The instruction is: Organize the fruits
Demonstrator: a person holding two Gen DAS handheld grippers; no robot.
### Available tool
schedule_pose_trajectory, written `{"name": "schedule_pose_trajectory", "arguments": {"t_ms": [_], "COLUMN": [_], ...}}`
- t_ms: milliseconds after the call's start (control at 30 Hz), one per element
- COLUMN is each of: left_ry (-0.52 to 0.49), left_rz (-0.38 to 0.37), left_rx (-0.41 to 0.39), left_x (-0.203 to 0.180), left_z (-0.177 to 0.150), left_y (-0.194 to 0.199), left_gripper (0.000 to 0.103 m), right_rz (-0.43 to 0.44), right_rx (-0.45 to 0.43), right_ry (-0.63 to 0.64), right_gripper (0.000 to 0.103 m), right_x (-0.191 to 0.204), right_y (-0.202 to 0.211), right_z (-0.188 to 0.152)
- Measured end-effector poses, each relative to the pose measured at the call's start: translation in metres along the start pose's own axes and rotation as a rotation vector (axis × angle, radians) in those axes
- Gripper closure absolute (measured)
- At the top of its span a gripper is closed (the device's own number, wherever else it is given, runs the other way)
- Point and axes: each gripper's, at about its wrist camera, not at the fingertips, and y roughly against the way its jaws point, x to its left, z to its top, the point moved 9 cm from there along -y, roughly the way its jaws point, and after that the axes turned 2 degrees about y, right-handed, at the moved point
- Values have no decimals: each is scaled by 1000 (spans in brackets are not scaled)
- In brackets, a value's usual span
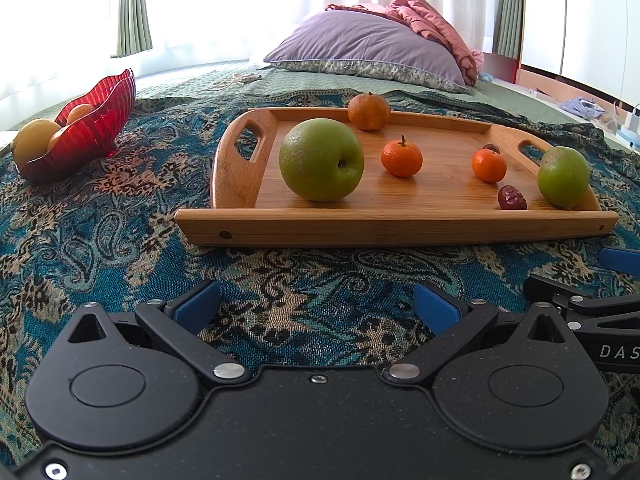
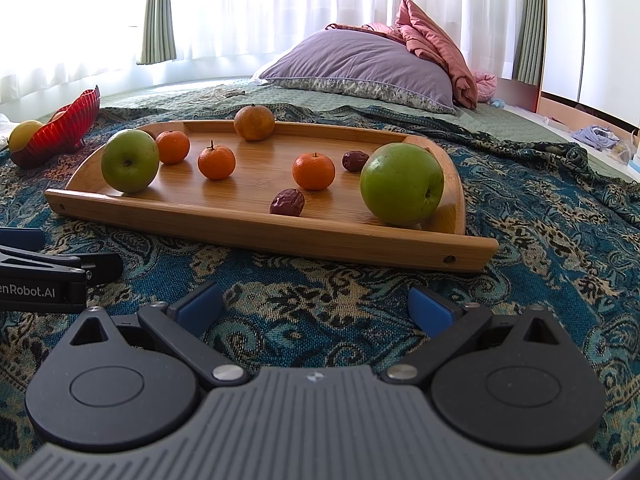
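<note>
- I see a patterned blue bedspread (image 1: 100, 240) under everything, with a purple pillow (image 1: 360, 46) far behind.
- The wooden tray (image 2: 256, 232) lies flat ahead of both my tools, well apart from their tips.
- My left gripper (image 1: 316, 306) sits low over the cloth, fingers spread wide, nothing between them; the tray's near rim is straight ahead.
- My right gripper (image 2: 316, 304) is likewise spread and empty, beside the left one, the tray ahead and slightly left.
- A red bowl (image 1: 86, 128) stands off the tray's left end, holding yellow-orange fruit.
- Two green apples (image 2: 402, 184) (image 2: 130, 160) rest on the tray, one near each end.
- Mandarins (image 2: 313, 171) are scattered between the apples, a duller one (image 2: 254, 122) at the far rim.
- Two dark dates (image 2: 287, 202) lie near the right-hand apple.
- Writing: "DAS" on the right tool's side in the left view, "enRobot.AI" on the left tool in the right view, both cut off.
</note>
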Motion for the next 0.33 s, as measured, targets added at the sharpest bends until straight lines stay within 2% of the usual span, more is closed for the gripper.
{"name": "schedule_pose_trajectory", "arguments": {"t_ms": [333], "left_ry": [4], "left_rz": [-4], "left_rx": [-6], "left_x": [-1], "left_z": [1], "left_y": [0], "left_gripper": [0], "right_rz": [0], "right_rx": [-1], "right_ry": [1], "right_gripper": [0], "right_x": [0], "right_y": [0], "right_z": [0]}}
